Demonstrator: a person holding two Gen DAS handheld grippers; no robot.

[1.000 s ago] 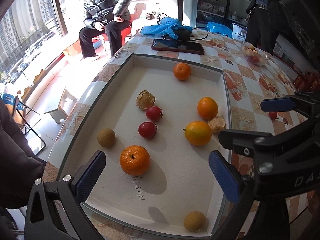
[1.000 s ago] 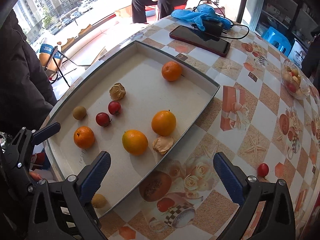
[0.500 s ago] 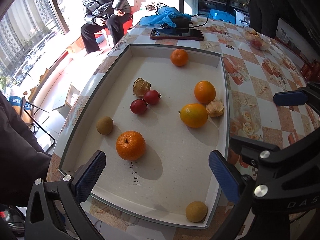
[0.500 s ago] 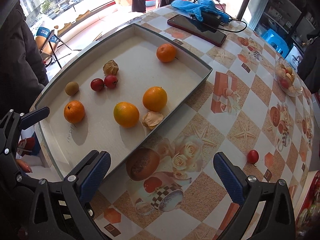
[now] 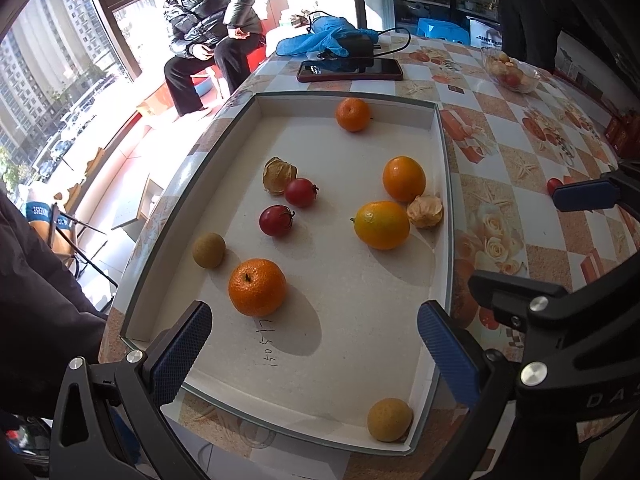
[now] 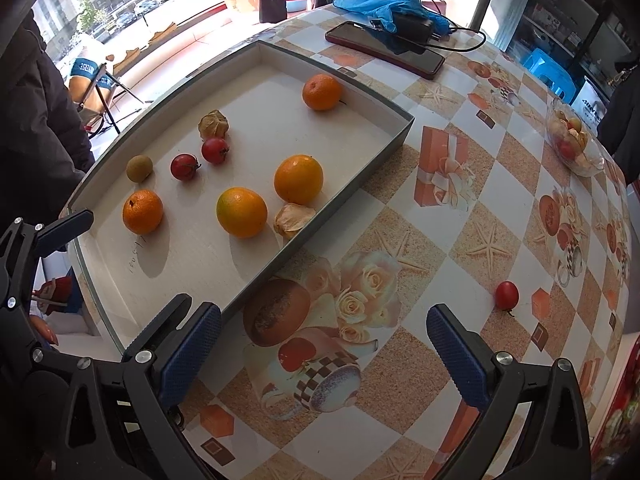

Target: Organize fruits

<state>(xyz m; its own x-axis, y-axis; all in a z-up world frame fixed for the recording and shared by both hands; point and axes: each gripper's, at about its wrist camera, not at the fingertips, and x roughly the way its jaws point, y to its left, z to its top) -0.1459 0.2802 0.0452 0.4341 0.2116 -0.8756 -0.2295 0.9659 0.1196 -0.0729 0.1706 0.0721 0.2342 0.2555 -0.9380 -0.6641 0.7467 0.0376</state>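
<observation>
Over the last second both grippers have been drawing back and rising, so more of the shallow tray is showing and its near edge is coming into the left wrist view. The left gripper is hovering above the tray's near end, tongs spread wide and holding nothing; the right gripper is hanging over the patterned tablecloth beside the tray, equally wide and empty. Inside the tray are lying 2 mandarins, 2 oranges, 2 small red fruits, 2 papery husked fruits and 2 brownish round ones (scattered, not grouped). 1 stray red fruit is sitting outside on the cloth, near the right gripper, probably the next pick.
</observation>
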